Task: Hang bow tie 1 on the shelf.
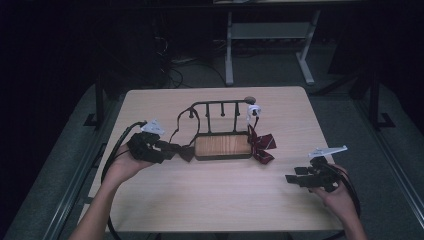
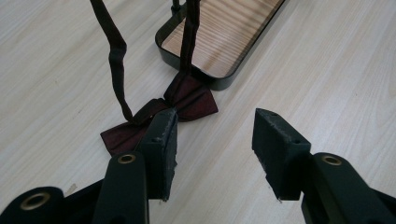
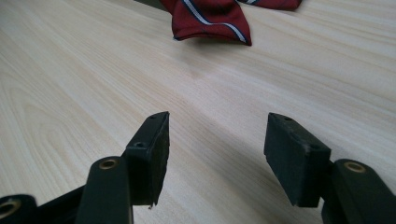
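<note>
Jaws parted on both tools in the high view: left gripper (image 1: 165, 149) lies at the dark maroon fabric bow tie (image 1: 183, 151), beside the black wire stand with its wooden base (image 1: 222, 145); right gripper (image 1: 296, 179) is held low, well apart from the red striped bow tie (image 1: 261, 145). Left gripper view: jaws wide, one pad just touching the bow's wing, strap rising to the stand; a centred approach on the knot is judged best. Right gripper view: jaws wide, empty, over bare light wood table (image 3: 74, 70).
</note>
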Motion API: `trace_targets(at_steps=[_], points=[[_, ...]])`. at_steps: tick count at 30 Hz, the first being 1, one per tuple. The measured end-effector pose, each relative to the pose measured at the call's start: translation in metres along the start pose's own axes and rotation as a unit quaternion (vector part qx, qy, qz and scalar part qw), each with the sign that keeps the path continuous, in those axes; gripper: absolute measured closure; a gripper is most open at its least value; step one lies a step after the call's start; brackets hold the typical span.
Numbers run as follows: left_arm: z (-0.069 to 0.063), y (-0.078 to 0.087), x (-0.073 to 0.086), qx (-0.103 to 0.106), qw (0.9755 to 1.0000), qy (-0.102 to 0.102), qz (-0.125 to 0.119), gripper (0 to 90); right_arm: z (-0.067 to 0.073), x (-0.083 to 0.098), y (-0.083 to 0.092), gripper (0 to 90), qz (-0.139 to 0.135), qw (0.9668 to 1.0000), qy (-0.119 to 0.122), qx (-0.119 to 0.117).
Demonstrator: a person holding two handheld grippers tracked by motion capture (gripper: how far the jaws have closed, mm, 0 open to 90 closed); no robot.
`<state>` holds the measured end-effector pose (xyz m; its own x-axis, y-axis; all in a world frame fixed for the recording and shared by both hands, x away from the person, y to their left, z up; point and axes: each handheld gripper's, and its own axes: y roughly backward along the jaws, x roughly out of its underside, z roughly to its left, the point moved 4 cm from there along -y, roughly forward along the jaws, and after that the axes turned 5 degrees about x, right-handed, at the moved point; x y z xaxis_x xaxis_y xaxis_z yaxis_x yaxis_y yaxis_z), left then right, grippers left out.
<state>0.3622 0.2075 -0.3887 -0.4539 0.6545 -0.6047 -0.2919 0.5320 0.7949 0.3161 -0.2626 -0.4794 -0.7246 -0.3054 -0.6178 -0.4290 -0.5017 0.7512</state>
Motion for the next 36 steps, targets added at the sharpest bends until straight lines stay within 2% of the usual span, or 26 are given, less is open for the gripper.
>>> trace_targets(at_steps=[4, 6, 15, 20, 24, 33, 35, 36], points=[[-0.001, -0.002, 0.004, 0.0, 1.0, 0.0, -0.003, 48.0, 0.0, 0.0, 0.0, 40.3, 0.002, 1.0, -0.008, 0.0], [-0.002, -0.004, 0.006, 0.003, 0.9999, 0.004, -0.01, 46.6, -0.001, 0.001, 0.0, 40.3, 0.001, 1.0, -0.006, 0.001], [-0.002, -0.013, 0.02, 0.007, 0.9997, 0.021, -0.011, 40.7, -0.002, 0.001, 0.001, 40.3, -0.002, 1.0, -0.005, 0.002], [-0.005, -0.017, 0.025, 0.005, 0.9996, 0.024, -0.016, 38.1, -0.002, 0.001, 0.001, 40.3, 0.001, 1.0, -0.005, 0.002], [-0.007, -0.018, 0.029, 0.001, 0.9995, 0.024, -0.018, 37.5, -0.002, 0.001, 0.0, 40.3, 0.001, 1.0, 0.0, 0.002], [-0.011, -0.024, 0.037, -0.004, 0.9997, 0.017, -0.017, 36.5, -0.002, 0.001, 0.0, 40.3, 0.0, 1.0, -0.006, 0.002], [-0.012, -0.027, 0.039, -0.005, 0.9996, 0.021, -0.019, 36.2, -0.002, 0.001, 0.0, 40.3, -0.001, 1.0, 0.001, 0.003], [-0.013, -0.028, 0.04, -0.009, 0.9997, 0.017, -0.018, 35.9, -0.002, 0.001, -0.001, 40.3, 0.0, 1.0, 0.001, 0.002]])
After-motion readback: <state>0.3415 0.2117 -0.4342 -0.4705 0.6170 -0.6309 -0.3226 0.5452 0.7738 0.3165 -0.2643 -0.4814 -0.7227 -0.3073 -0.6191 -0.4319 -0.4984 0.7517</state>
